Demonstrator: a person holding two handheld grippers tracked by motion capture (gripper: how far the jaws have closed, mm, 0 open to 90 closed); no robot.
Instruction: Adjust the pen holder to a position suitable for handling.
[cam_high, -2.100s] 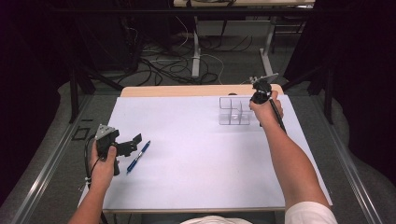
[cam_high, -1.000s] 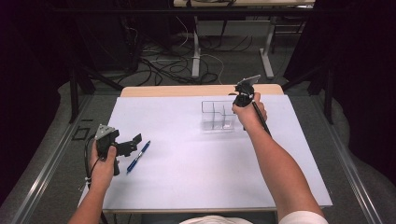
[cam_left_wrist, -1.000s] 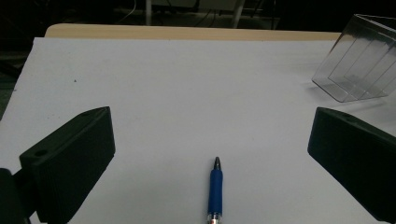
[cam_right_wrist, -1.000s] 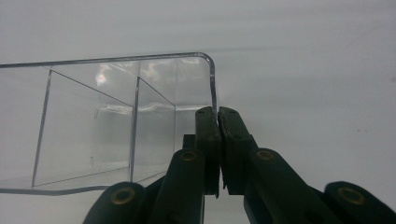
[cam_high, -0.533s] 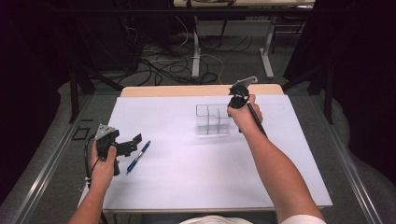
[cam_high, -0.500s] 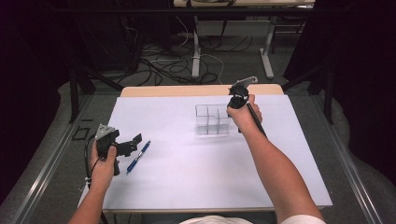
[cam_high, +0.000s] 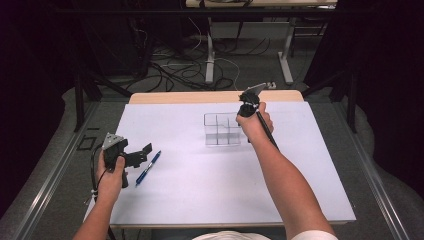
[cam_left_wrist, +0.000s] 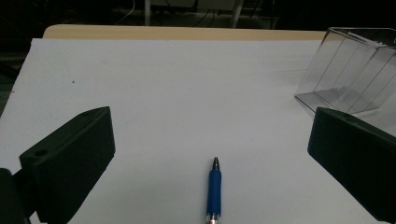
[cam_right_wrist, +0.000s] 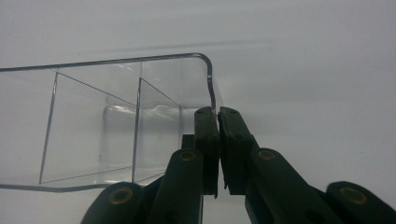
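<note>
Two claws are at work over the white sheet covering the table (cam_high: 200, 200). At about one o'clock, the right claw (cam_right_wrist: 217, 121) is pinched tight on the right-hand wall of the clear plastic box with inner dividers (cam_high: 223, 129). Since two seconds ago that box has slid leftward with it, from near the sheet's right edge toward the middle. At eight o'clock, the left claw (cam_high: 139, 155) has kept its place, jaws spread wide and gripping nothing, just beside the blue pen (cam_left_wrist: 214, 189).
</note>
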